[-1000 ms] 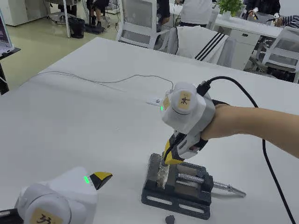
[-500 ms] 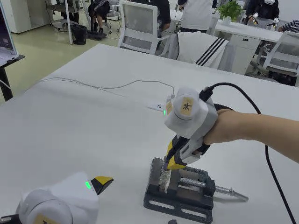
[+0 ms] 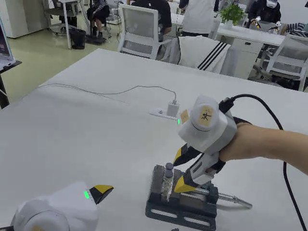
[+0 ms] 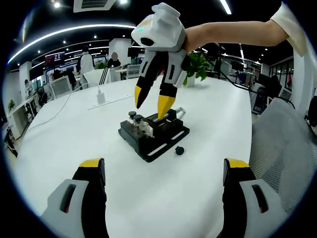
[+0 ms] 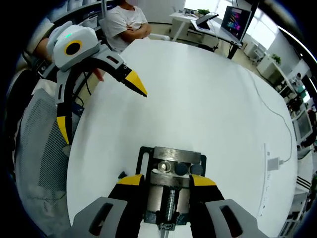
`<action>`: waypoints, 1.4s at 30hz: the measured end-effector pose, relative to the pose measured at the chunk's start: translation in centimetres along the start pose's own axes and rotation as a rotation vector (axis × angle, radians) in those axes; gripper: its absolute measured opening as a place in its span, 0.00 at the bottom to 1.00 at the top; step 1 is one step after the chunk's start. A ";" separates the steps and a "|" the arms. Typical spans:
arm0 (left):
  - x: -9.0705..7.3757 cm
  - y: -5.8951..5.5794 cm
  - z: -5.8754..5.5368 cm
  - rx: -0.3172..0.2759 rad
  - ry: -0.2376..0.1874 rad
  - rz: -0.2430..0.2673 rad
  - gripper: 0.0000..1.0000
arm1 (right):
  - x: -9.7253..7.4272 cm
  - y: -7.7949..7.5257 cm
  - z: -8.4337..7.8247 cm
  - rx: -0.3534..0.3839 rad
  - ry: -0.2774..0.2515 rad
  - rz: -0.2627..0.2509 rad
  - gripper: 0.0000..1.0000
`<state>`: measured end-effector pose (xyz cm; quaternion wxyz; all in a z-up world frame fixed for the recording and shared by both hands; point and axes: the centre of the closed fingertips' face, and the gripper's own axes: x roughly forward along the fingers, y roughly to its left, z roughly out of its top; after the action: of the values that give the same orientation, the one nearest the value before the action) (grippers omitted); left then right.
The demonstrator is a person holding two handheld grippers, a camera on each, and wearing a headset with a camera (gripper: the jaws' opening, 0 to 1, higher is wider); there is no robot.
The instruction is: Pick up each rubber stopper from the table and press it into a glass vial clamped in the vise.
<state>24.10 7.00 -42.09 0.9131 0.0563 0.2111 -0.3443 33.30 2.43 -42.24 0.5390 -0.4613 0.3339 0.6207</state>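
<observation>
A black vise (image 3: 178,211) holds small glass vials (image 3: 167,183) upright in a row. A dark rubber stopper (image 3: 169,166) caps the vial at the far end of the row. From above, the vials (image 5: 163,167) sit between the vise (image 5: 171,151) jaws, and two carry dark stoppers (image 5: 181,168). My right gripper (image 3: 180,170) hangs open just right of the vials, holding nothing. A loose black stopper (image 4: 179,150) lies on the table beside the vise (image 4: 158,141). My left gripper (image 4: 163,164) waits open and empty, well short of the vise.
A white charger (image 3: 172,108) and cable lie on the white table (image 3: 96,130) behind the vise. The vise's screw handle (image 3: 231,198) sticks out to the right. Chairs and people sit beyond the table's far edge.
My right gripper has opened and drawn up and to the right off the vial top, leaving a stopper seated there. The left gripper has held its place.
</observation>
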 end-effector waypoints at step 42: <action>0.5 -1.4 -1.1 -0.006 0.004 -0.041 0.98 | 3.8 7.7 -2.7 0.225 -0.104 -0.015 0.12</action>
<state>23.18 5.89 -43.27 0.9056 0.0501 0.2151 -0.3621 26.41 -0.12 -47.37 0.6084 -0.3675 0.3695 0.5985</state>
